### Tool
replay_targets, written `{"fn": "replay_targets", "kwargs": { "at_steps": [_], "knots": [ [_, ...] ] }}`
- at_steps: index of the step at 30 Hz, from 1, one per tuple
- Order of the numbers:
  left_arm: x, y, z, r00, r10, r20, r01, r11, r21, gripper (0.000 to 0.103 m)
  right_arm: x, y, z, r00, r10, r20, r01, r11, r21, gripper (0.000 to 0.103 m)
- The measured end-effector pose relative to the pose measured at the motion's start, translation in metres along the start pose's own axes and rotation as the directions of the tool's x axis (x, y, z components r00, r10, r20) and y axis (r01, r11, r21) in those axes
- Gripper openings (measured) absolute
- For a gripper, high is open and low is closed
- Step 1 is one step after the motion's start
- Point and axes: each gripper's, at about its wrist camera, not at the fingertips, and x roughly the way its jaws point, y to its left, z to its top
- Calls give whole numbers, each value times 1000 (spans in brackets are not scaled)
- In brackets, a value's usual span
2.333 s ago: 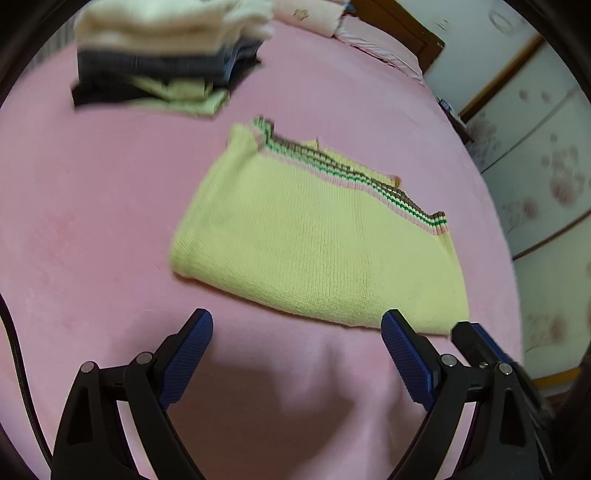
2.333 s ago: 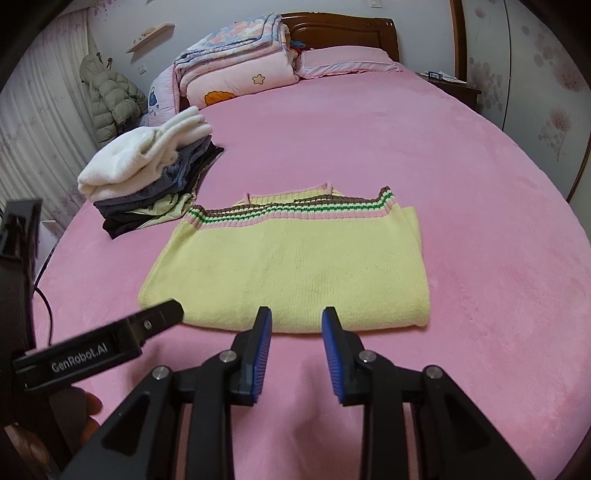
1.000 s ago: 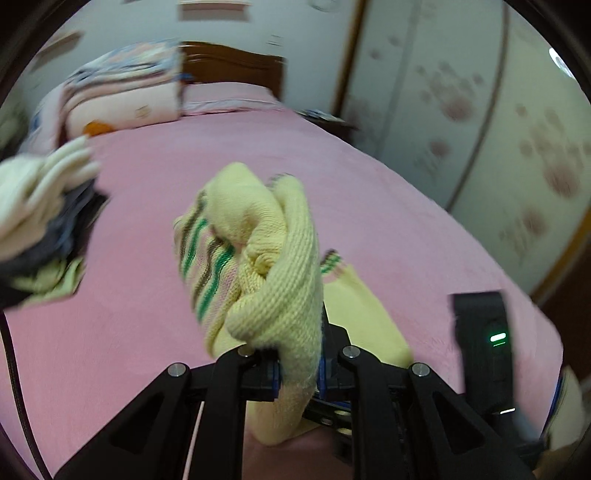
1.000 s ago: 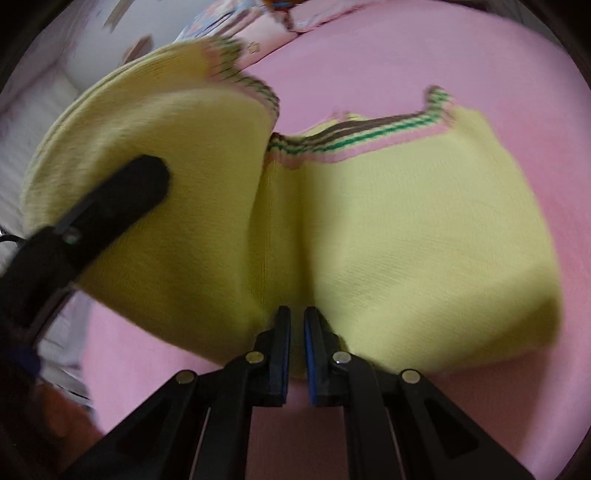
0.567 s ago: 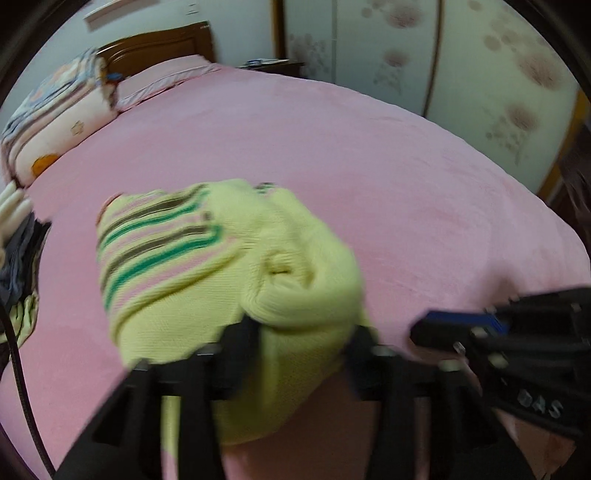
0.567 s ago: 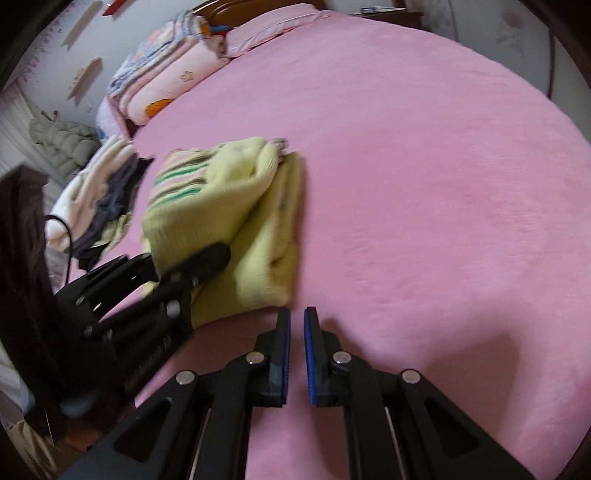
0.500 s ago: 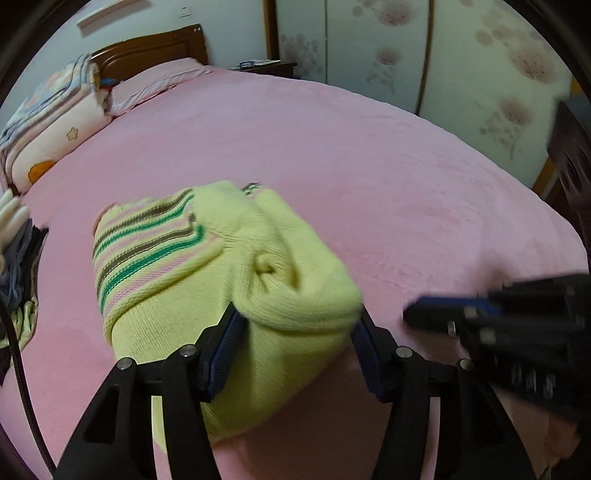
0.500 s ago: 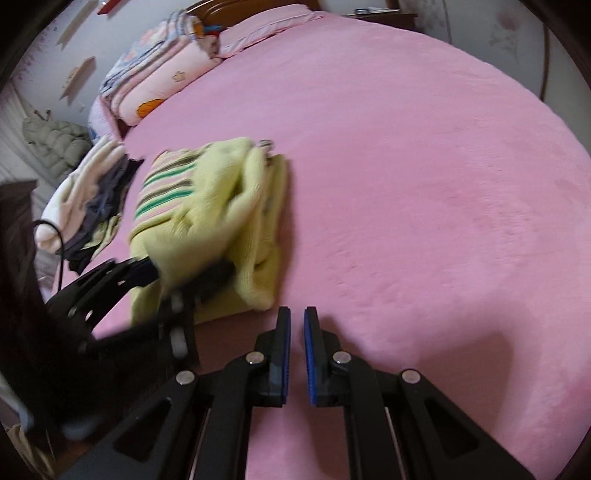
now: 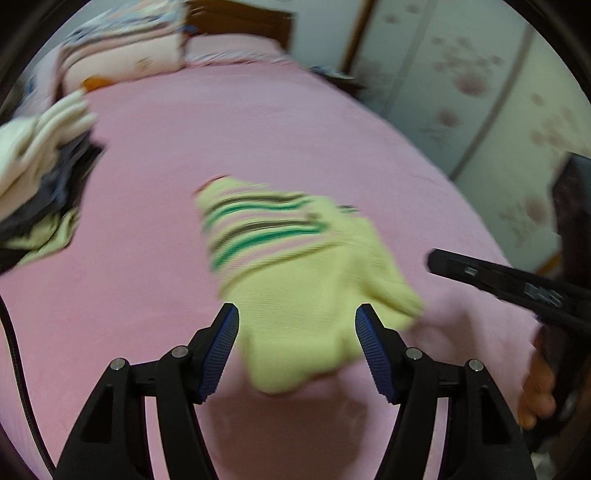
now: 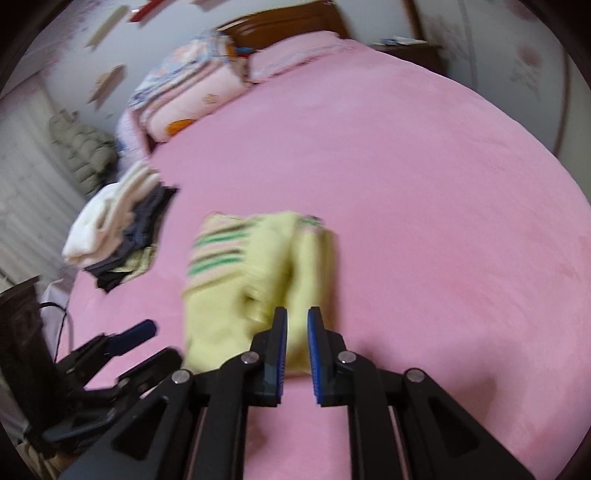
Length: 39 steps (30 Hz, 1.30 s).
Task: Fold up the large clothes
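A yellow knit sweater (image 9: 306, 288) with green, brown and pink stripes lies folded on the pink bed (image 9: 221, 133). It also shows in the right wrist view (image 10: 255, 280). My left gripper (image 9: 297, 328) is open and empty, its jaws wide apart just short of the sweater's near edge. My right gripper (image 10: 296, 332) is open by a narrow gap and empty, just in front of the sweater's near right corner. The right gripper's body (image 9: 517, 291) shows at the right of the left wrist view.
A stack of folded clothes (image 10: 114, 236) lies on the bed left of the sweater. Folded quilts and pillows (image 10: 192, 88) lie by the wooden headboard (image 10: 291, 18). Wardrobe doors (image 9: 498, 96) stand to the right of the bed.
Both grippers folded the sweater over to the right and let it go. The left gripper opened wide and drew back. The right jaws have parted slightly.
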Motion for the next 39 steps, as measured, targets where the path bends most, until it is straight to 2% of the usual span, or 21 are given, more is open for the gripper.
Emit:
{"fn": "replay_targets", "kwargs": {
  "at_steps": [2, 3, 5, 8, 10, 11, 14, 18, 24, 25, 26, 28, 29, 31, 34, 36, 39],
  "knots": [
    [11, 2, 0, 1000, 17, -16, -18, 999, -45, 64, 13, 16, 4, 1000, -10, -24, 9, 999, -42, 13],
    [16, 7, 2, 1000, 19, -19, -21, 997, -69, 64, 23, 22, 5, 999, -20, -48, 17, 998, -65, 23],
    [25, 13, 4, 1000, 20, -24, -23, 994, -105, 64, 41, 30, 4, 995, -44, -88, 36, 995, -92, 36],
    [36, 12, 9, 999, 25, -24, -27, 993, -116, 64, 55, 32, -1, 990, -99, -101, 87, 989, -121, 36],
    [42, 6, 8, 1000, 22, -22, -25, 994, -109, 64, 55, 22, -4, 991, -93, -98, 85, 993, -87, 31],
    [47, 2, 10, 999, 26, -30, -29, 994, -101, 64, 54, 16, -6, 993, -67, -100, 62, 997, -55, 14],
    [63, -2, 3, 997, 48, -67, -53, 996, -67, 65, 52, -9, -18, 993, -27, -114, 33, 998, 47, 13],
    [79, -1, -5, 996, 36, -82, -41, 997, -62, 66, 70, -22, -44, 987, -49, -152, 57, 997, 47, 12],
    [61, 4, -2, 997, 14, -74, -21, 996, -85, 67, 50, -12, -39, 992, -31, -124, 34, 999, 21, 15],
    [52, 2, -1, 997, 27, -69, -32, 997, -72, 67, 45, -10, -38, 993, -33, -116, 35, 999, 15, 17],
    [46, 0, -2, 997, 34, -64, -38, 997, -64, 67, 37, -8, -37, 994, -40, -106, 40, 999, 5, 24],
    [28, -2, -2, 998, 40, -45, -43, 998, -52, 78, 23, -5, -35, 994, -47, -94, 46, 999, -14, 27],
    [19, -3, -1, 998, 44, -36, -46, 998, -52, 80, 16, -4, -35, 995, -44, -91, 43, 999, -17, 28],
    [2, -5, -3, 999, 46, -23, -47, 997, -57, 81, 6, -3, -37, 994, -41, -97, 40, 999, -16, 31],
    [-13, -11, -4, 998, 45, -44, -47, 998, -40, 82, -5, -3, -38, 994, -40, -105, 39, 999, -16, 35],
    [-19, -15, -4, 998, 44, -51, -45, 999, -26, 82, -9, -1, -37, 993, -42, -108, 40, 999, -18, 46],
    [-20, -13, -2, 997, -2, -80, 0, 1000, -29, 82, -15, 2, -32, 995, -38, -96, 36, 999, -24, 52]
  ]
}}
